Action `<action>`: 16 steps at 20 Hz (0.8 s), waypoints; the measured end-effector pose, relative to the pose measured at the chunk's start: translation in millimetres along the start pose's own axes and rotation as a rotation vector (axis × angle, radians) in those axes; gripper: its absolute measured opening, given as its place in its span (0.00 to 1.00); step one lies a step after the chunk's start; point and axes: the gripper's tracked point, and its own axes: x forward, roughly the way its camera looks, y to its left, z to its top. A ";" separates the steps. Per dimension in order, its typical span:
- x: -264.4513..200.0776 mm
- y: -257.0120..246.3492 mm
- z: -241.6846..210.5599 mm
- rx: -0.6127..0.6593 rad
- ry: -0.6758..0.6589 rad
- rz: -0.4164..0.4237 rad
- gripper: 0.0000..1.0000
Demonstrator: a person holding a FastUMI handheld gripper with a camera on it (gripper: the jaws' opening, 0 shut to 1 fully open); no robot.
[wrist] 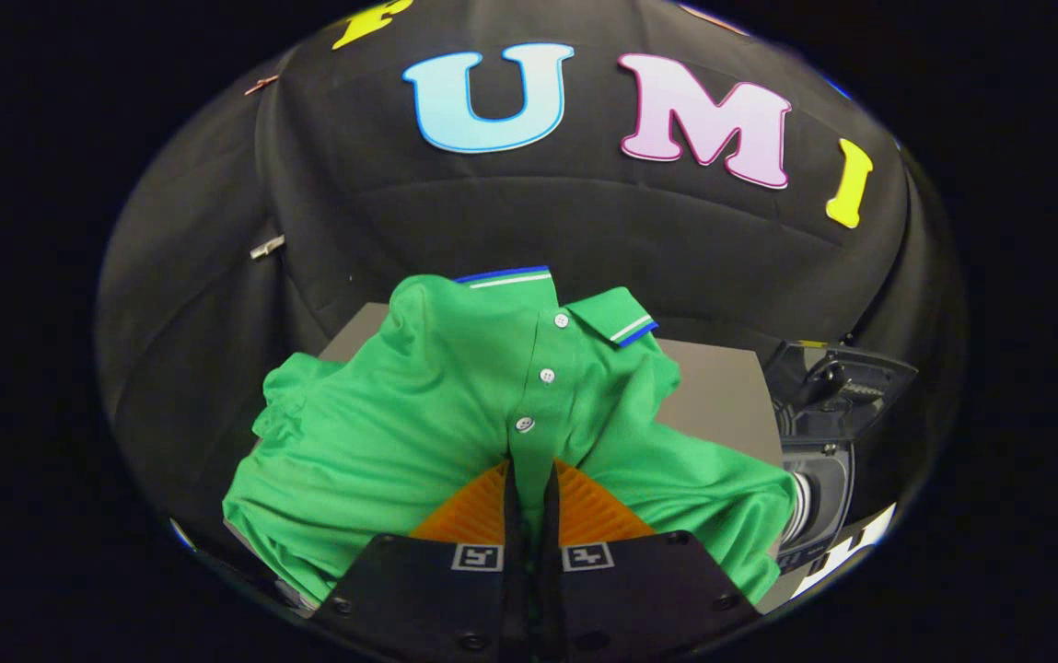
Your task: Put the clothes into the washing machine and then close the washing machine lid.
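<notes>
You had the gripper (529,483) drawn almost fully together, its two fingers (512,497) pressing from either side on a narrow fold of the shirt (418,414). The pinch sat on the button strip, just below the lowest button (525,424) of three; the other two buttons ran up the strip toward the collar (616,318). Only a thin sliver of green cloth showed between the fingers, so the grip was on the fabric and nothing else.

The shirt was green, with a collar edged in blue and white. It spread out to both sides of the fingers and rose beyond them, the collar being the part farthest from you. One sleeve (294,391) bunched out to the left of the shirt's body, and a striped cuff (800,517) showed at the shirt's right end. Whether the cloth was lifted clear or partly resting, you could not tell from here, though its lower folds lay against the table (722,396).

That grey table showed behind the shirt and to its right. The washer (828,433) stood to the right of the shirt, past the table's right edge, with its dark lid (846,382) raised and the opening below it. The shirt was well outside the washer, apart from its opening.
</notes>
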 end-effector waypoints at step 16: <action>-65.7 -40.4 47.1 -0.022 -0.146 0.069 0.08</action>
